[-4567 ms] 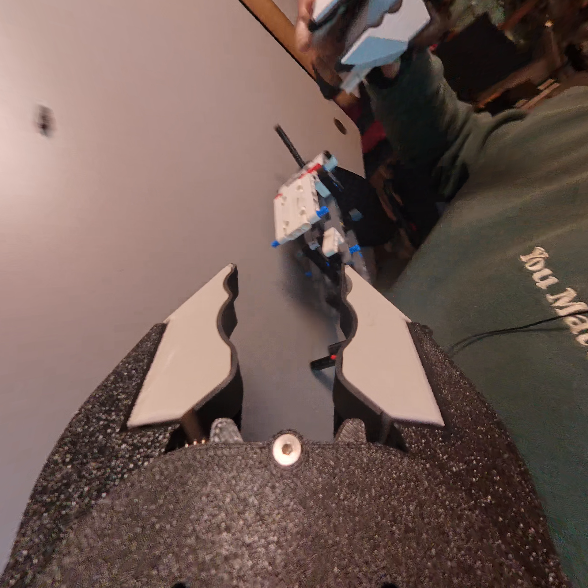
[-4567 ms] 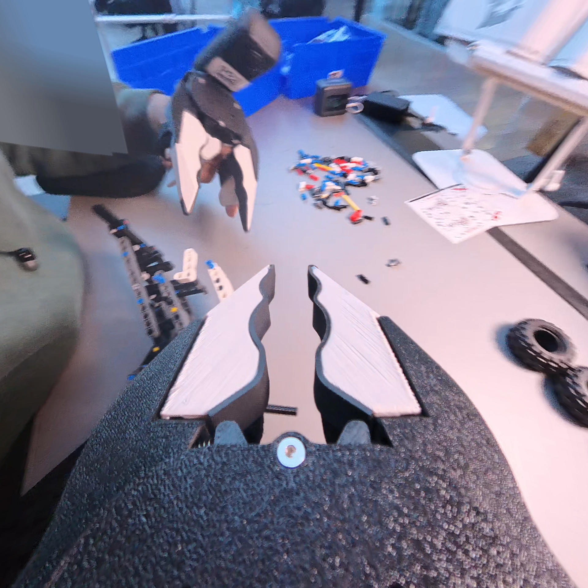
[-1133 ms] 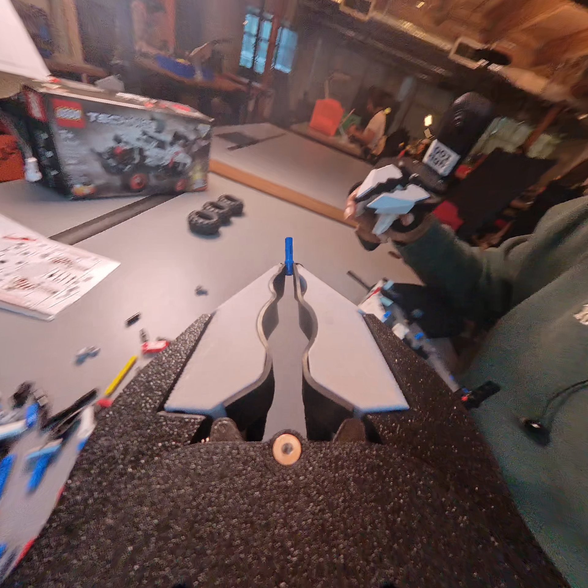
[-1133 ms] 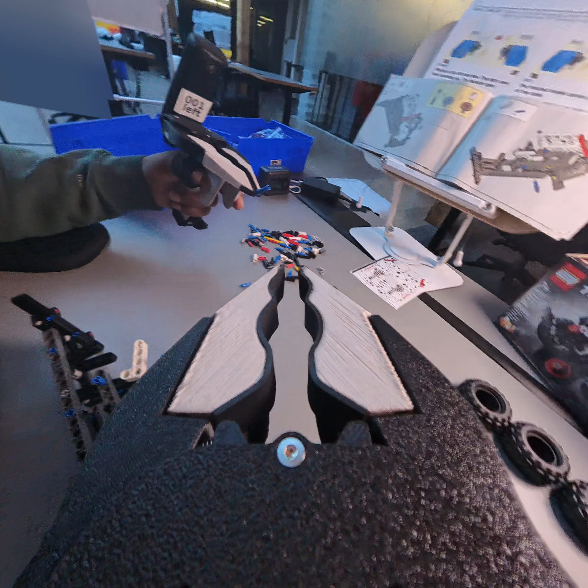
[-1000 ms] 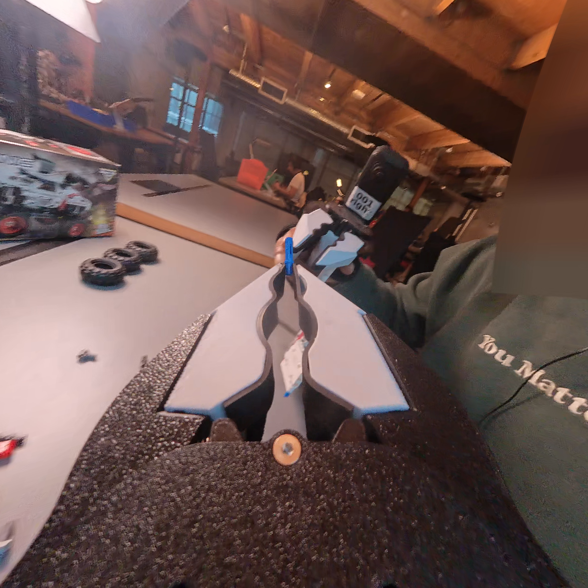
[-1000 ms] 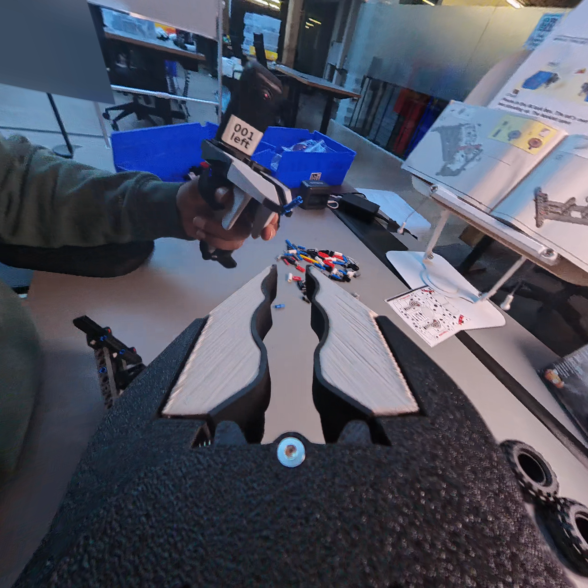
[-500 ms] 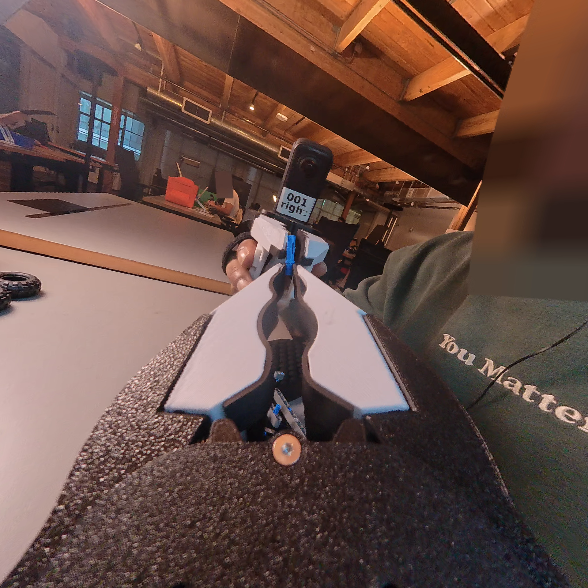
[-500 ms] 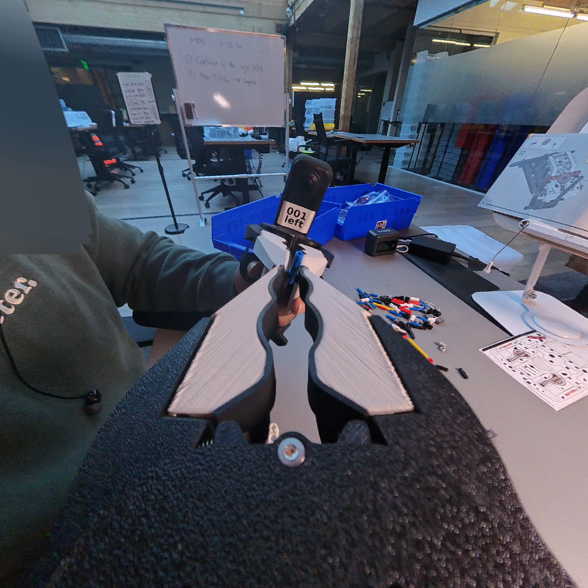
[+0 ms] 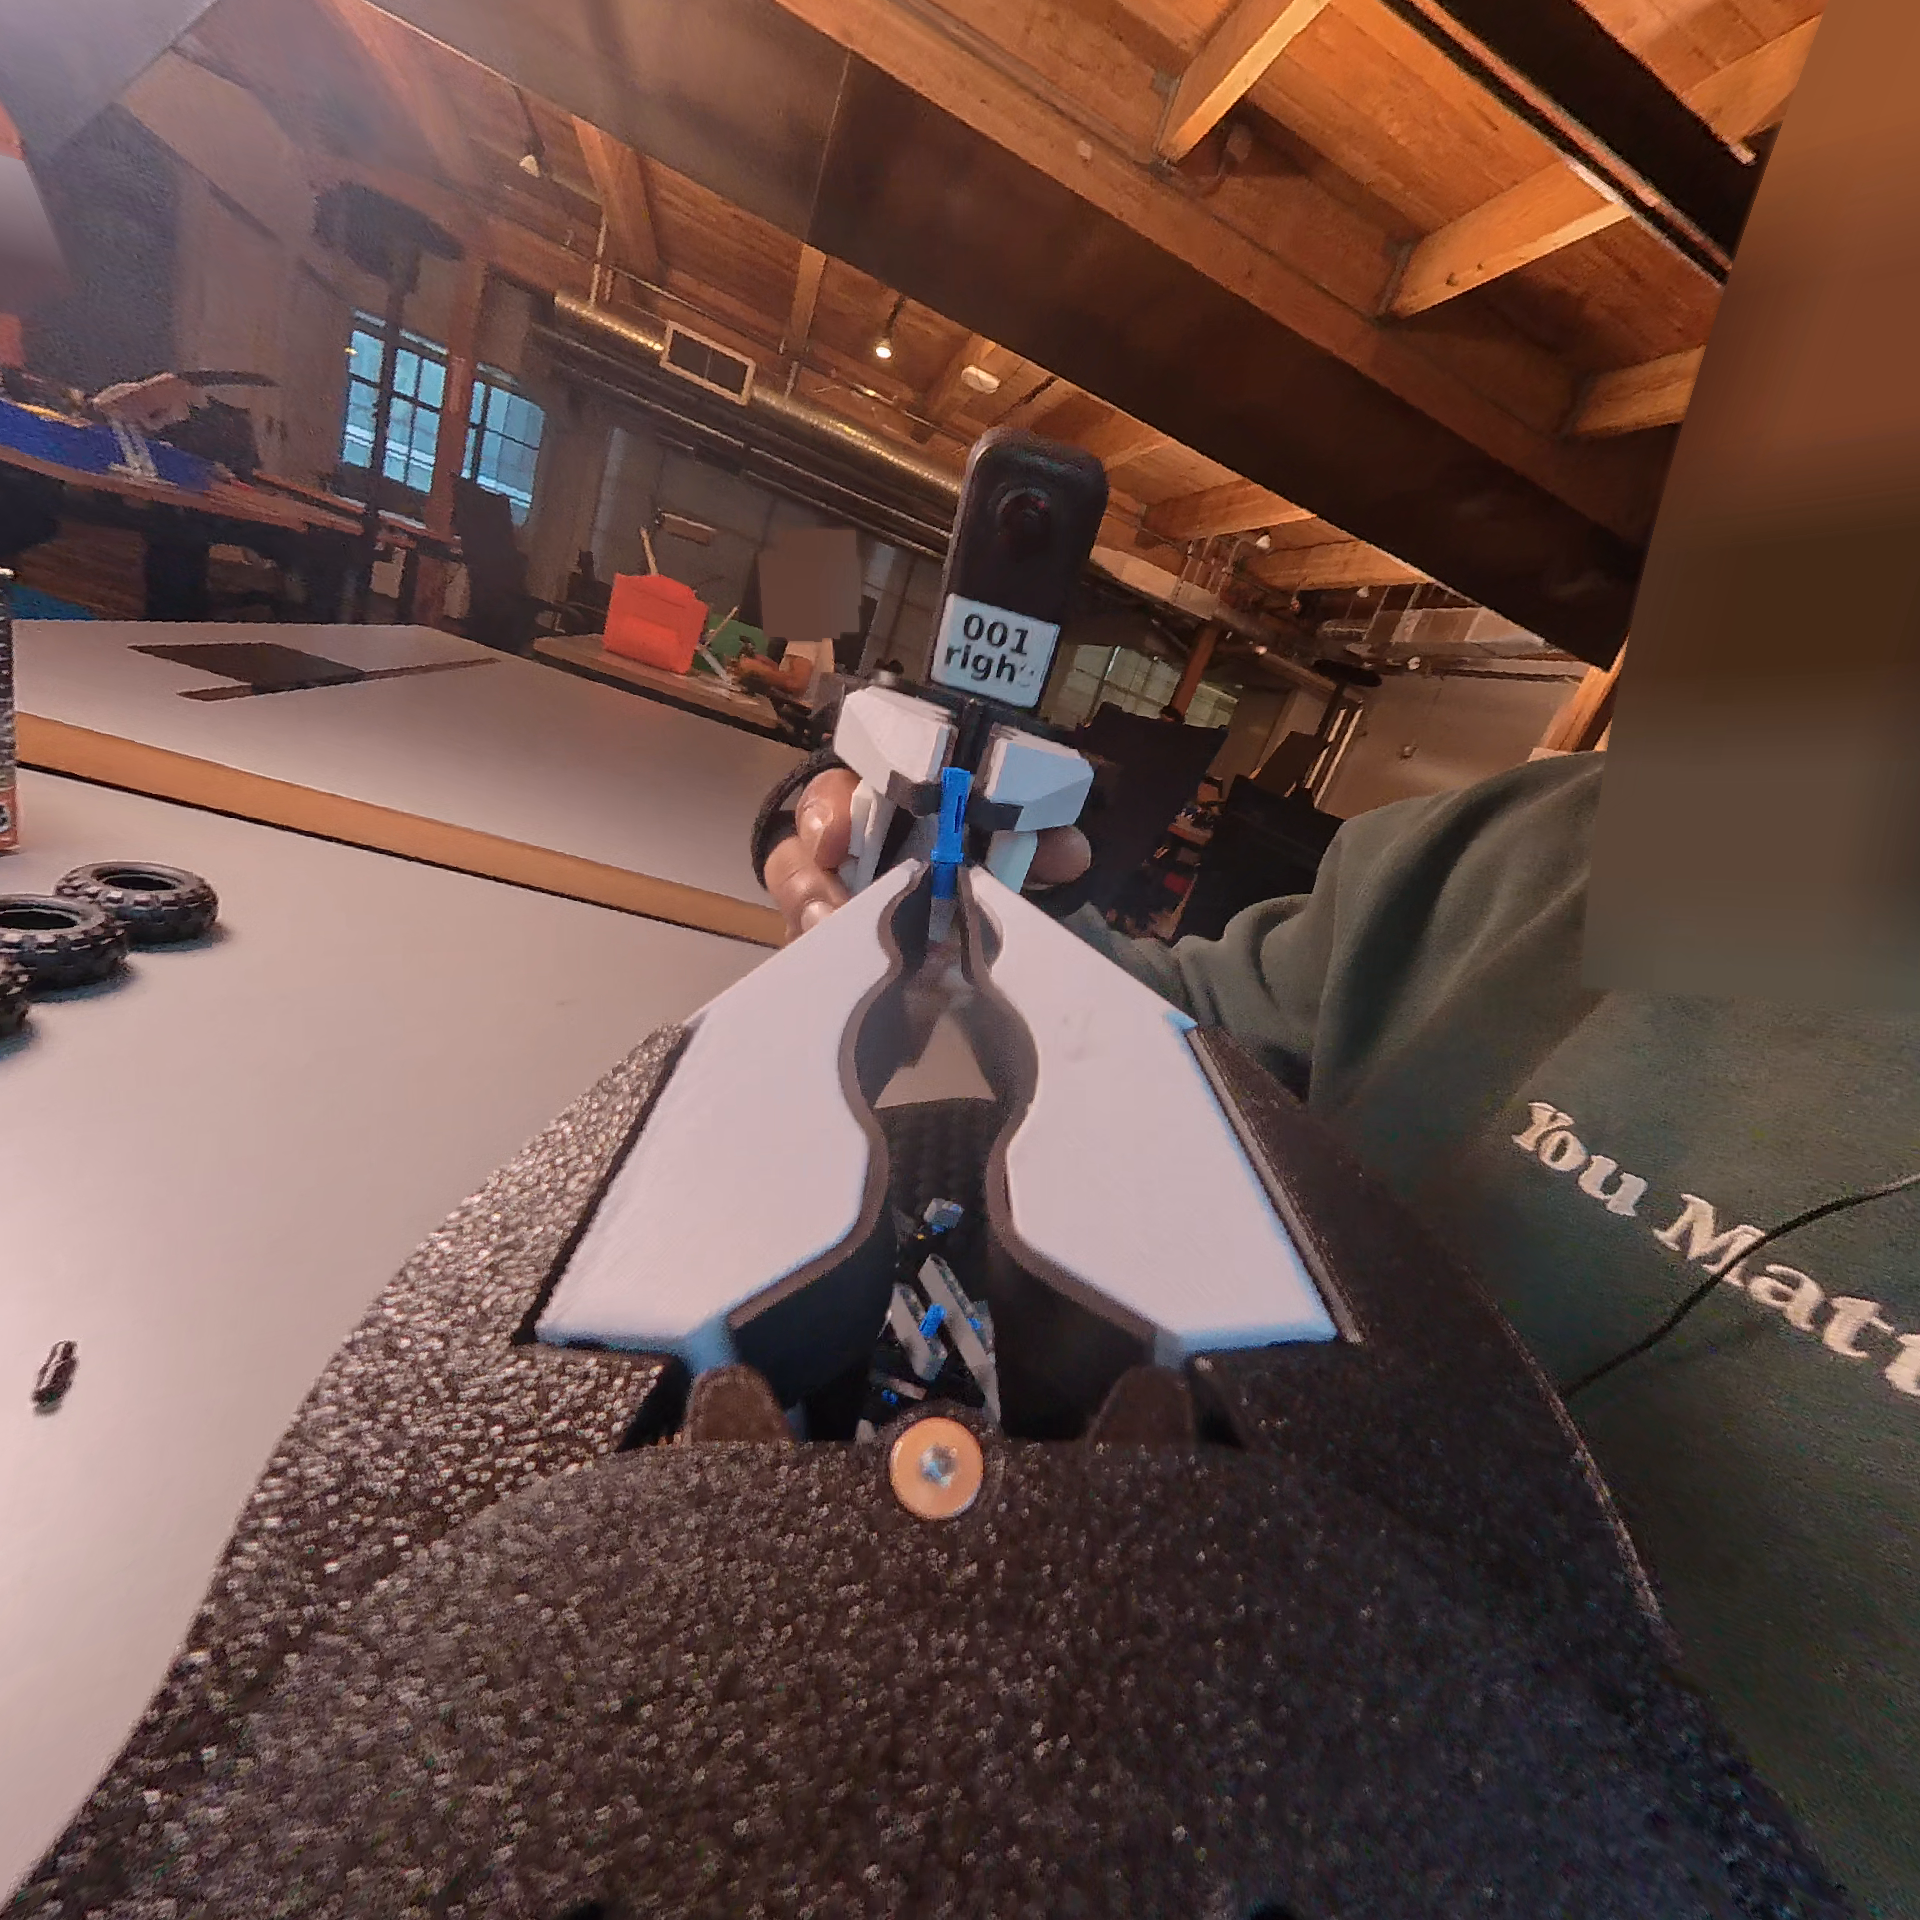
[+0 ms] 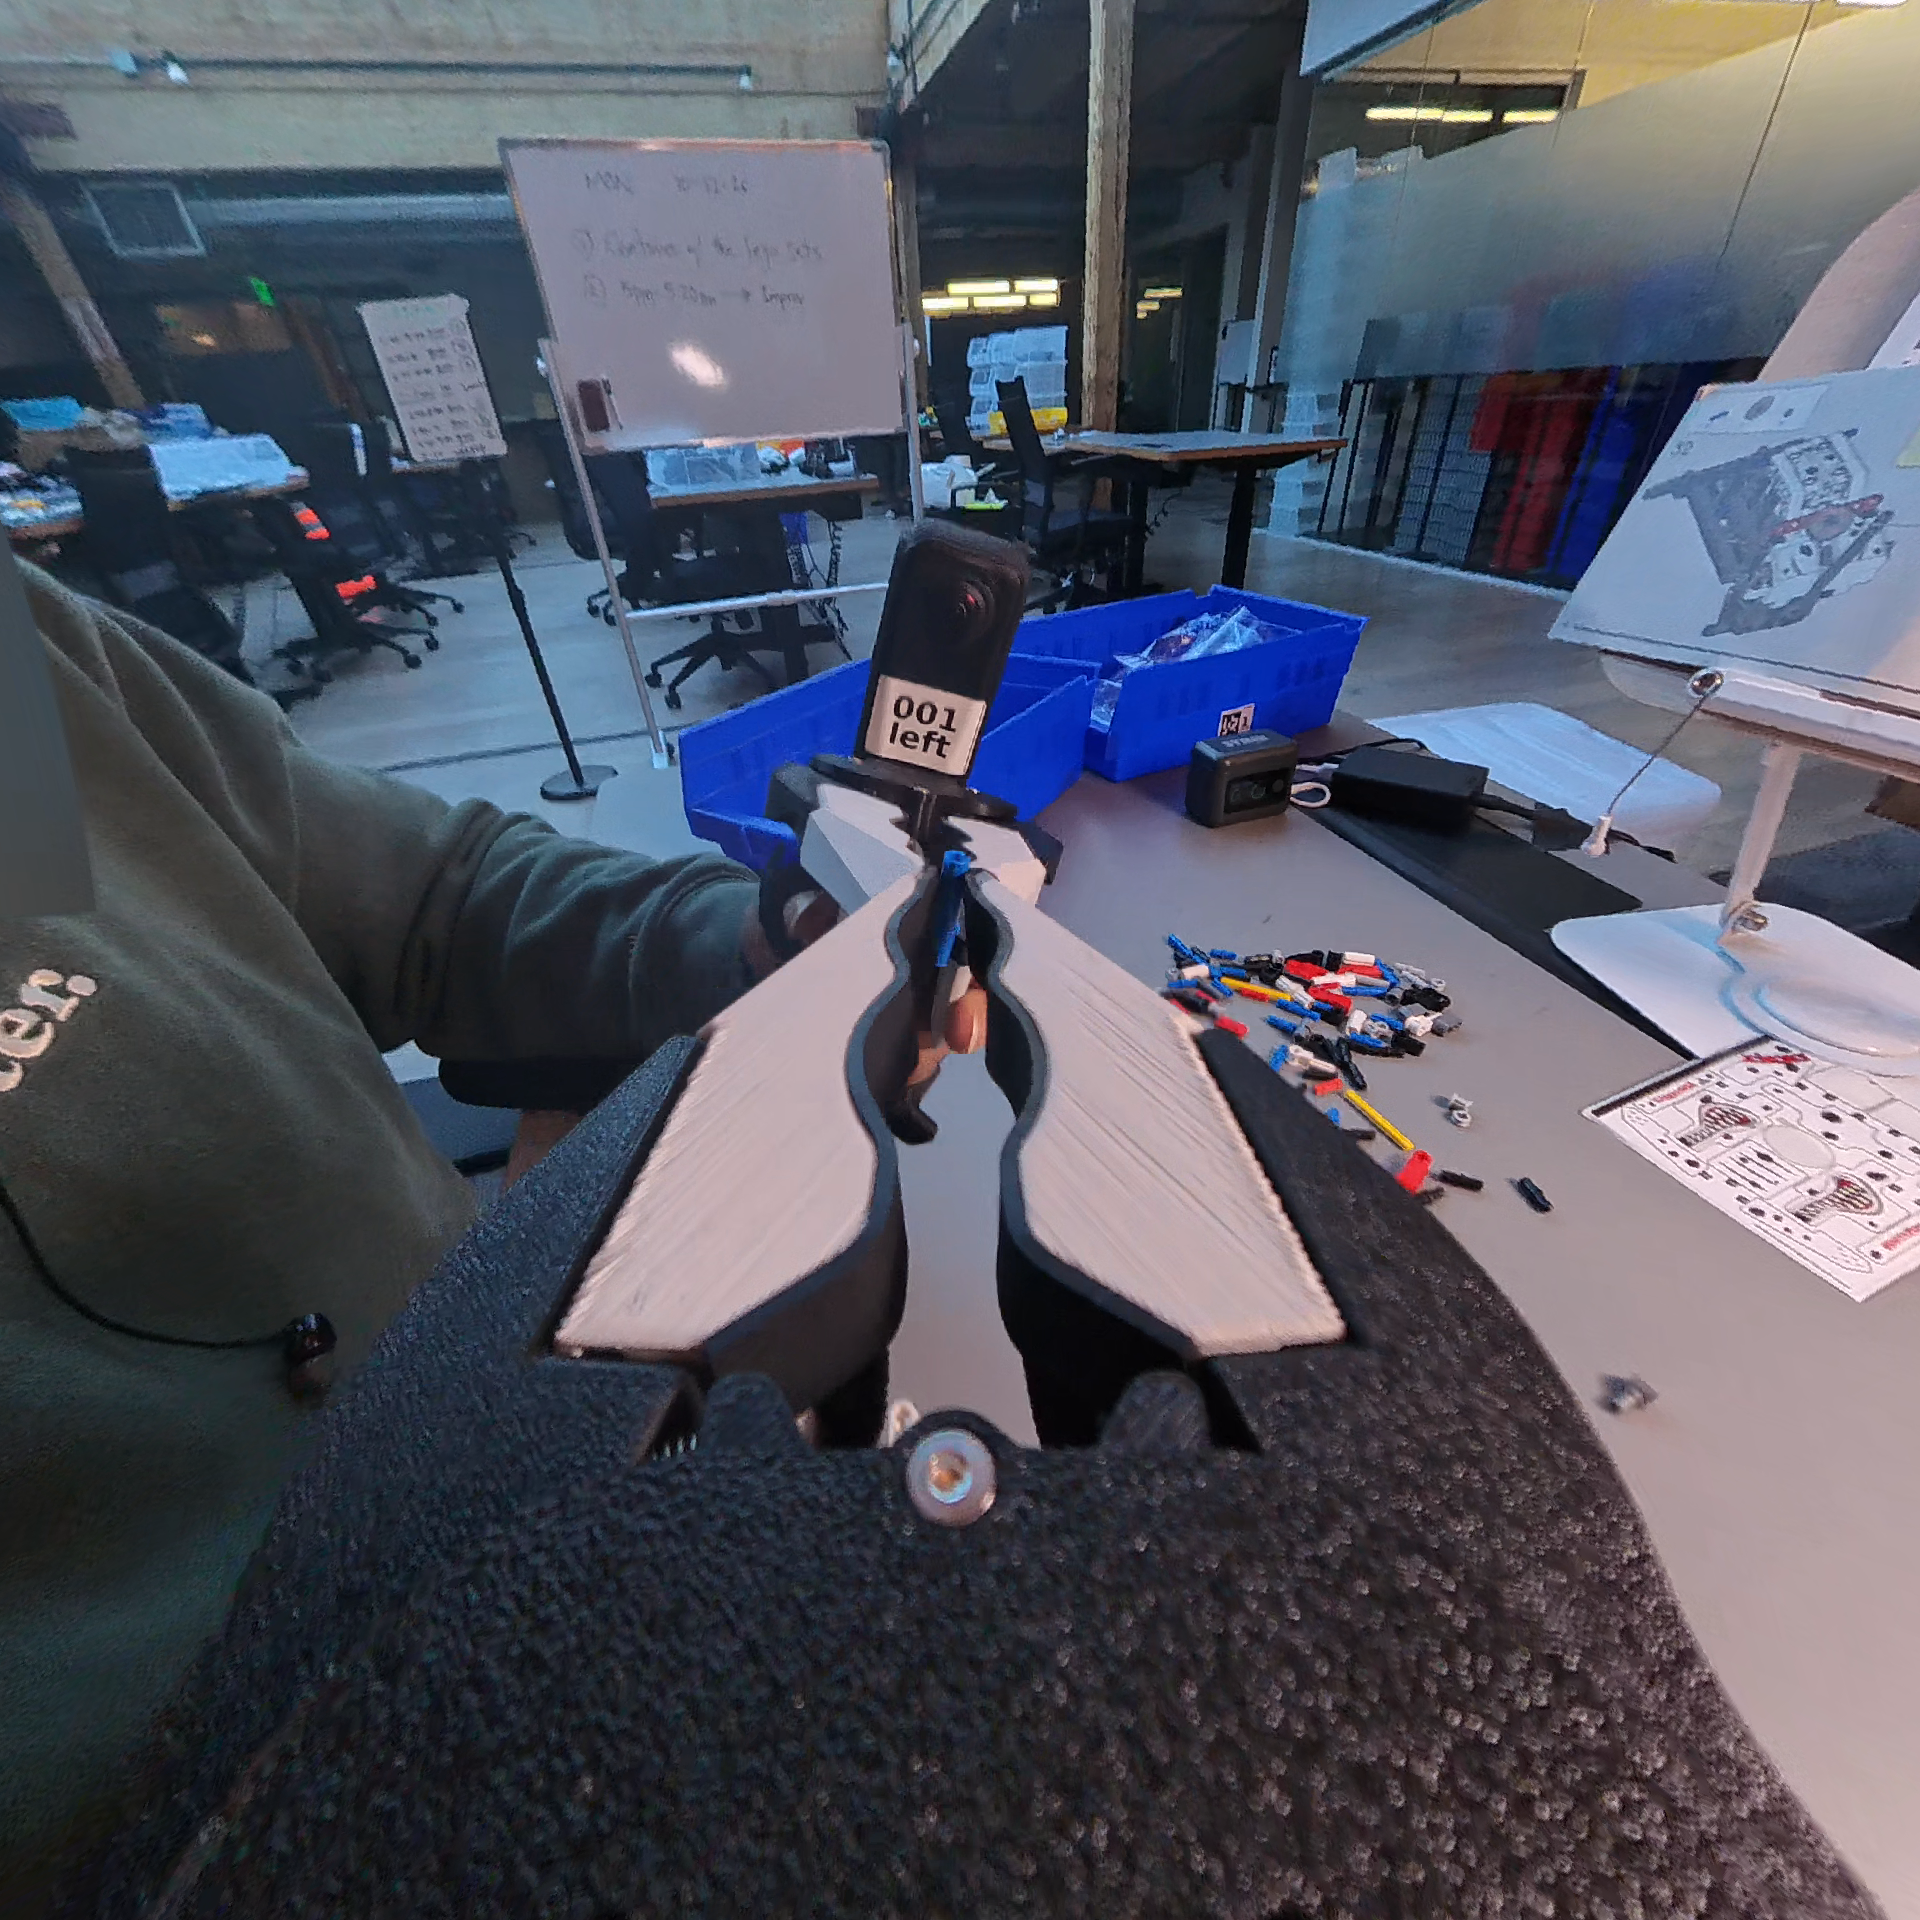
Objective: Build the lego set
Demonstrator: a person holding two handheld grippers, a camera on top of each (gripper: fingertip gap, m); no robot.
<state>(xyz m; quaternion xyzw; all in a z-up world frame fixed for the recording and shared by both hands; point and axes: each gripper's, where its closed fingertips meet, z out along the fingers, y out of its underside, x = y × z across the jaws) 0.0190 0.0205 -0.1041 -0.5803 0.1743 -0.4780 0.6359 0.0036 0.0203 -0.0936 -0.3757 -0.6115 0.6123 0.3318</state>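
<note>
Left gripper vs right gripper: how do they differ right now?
1. Grip: the left gripper is shut on one end of the blue pin. The right gripper only brackets the pin's other end, and I cannot tell if it is touching.
2. Gap: the left gripper's tips meet at the pin, while the right gripper's tips show a narrow slot.

Shared: they are held above the table, pointing tip to tip, and each carries a black camera.

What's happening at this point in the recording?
A person holds a gripper in each hand, raised above the grey table and pointed tip to tip. The left gripper is shut on a small blue pin, and the right gripper is closing around the same pin, apparently a handover. The loose parts pile, tyres and part-built model lie untouched.
</note>
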